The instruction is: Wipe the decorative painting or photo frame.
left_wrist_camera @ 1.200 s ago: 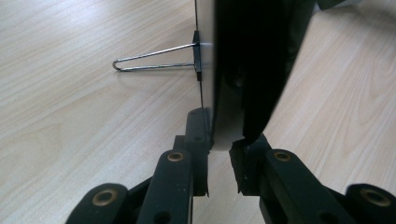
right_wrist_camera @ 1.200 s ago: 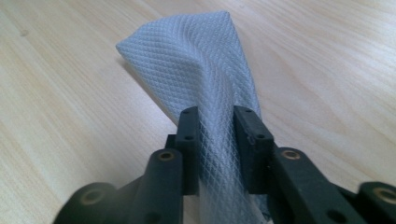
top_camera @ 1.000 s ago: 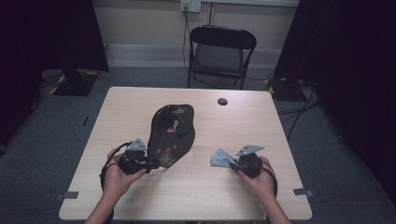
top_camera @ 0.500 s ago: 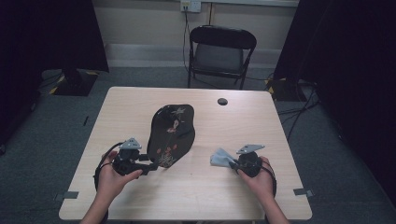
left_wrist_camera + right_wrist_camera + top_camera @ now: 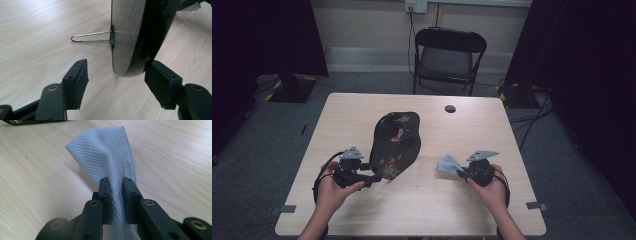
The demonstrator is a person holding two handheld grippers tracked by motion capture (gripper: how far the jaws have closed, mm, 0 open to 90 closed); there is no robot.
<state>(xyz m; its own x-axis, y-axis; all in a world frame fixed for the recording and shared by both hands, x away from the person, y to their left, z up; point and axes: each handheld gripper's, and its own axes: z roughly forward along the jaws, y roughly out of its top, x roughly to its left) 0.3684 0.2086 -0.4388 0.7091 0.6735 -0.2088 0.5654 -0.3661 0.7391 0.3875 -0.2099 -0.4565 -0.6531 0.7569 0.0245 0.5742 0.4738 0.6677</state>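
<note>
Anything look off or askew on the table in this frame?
Only mildly: the black oval mirror lies decorated back up, its wire stand jutting out sideways. The open left gripper straddles its rim; the right gripper pinches a bunched cloth.

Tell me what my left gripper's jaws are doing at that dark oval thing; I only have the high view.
Observer: The left gripper is open. Its jaws have just been opening, and the oval thing's lower edge sits between the pads, unclamped.
Operator: Report what props it up.
Observer: A wire loop juts from its pale face down to the table.
Operator: Check the right grip.
Observer: The right gripper is shut on the pale mesh cloth.
</note>
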